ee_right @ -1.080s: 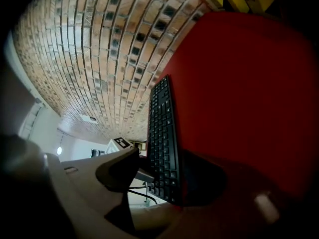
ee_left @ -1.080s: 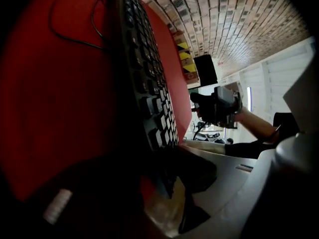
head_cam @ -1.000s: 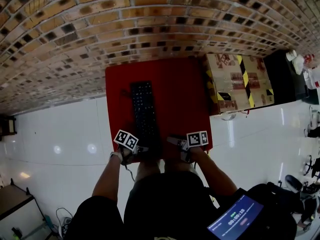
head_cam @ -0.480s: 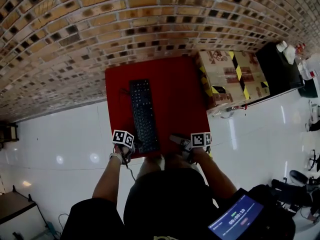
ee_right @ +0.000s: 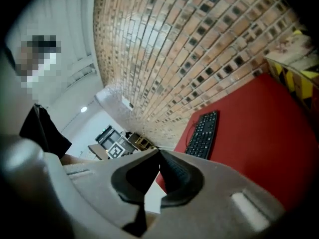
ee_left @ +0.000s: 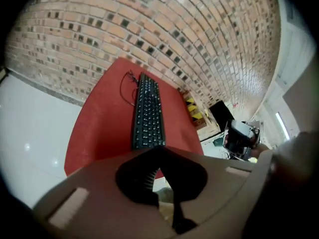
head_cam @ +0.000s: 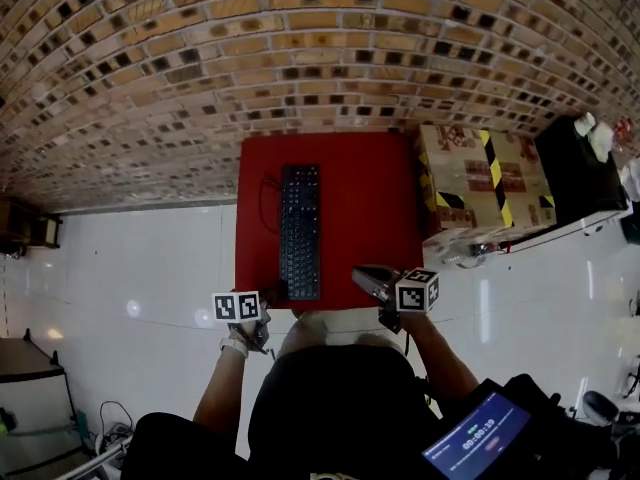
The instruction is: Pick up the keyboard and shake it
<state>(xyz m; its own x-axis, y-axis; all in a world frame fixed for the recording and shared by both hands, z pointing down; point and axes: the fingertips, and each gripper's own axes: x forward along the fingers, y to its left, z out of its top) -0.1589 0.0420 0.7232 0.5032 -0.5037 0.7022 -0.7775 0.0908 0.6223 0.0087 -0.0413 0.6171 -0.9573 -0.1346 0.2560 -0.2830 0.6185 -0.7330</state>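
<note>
Left tongs (ee_left: pixel 160 151), right tongs (ee_right: pixel 159 153) raised from keyboard (head_cam: pixel 300 230), just closed empty; phone screen (head_cam: pixel 475 435): head view only.

Red rectangular tabletop (head_cam: pixel 365 208): one black corded keyboard (head_cam: pixel 300 230) lies flat on it, just ahead of the left hand-held gripper (ee_left: pixel 159 149).

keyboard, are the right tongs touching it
Apart. The head view shows bare red table between the right tongs and the keyboard. The tongs have just been closing, with nothing between them in the right gripper view.
</note>
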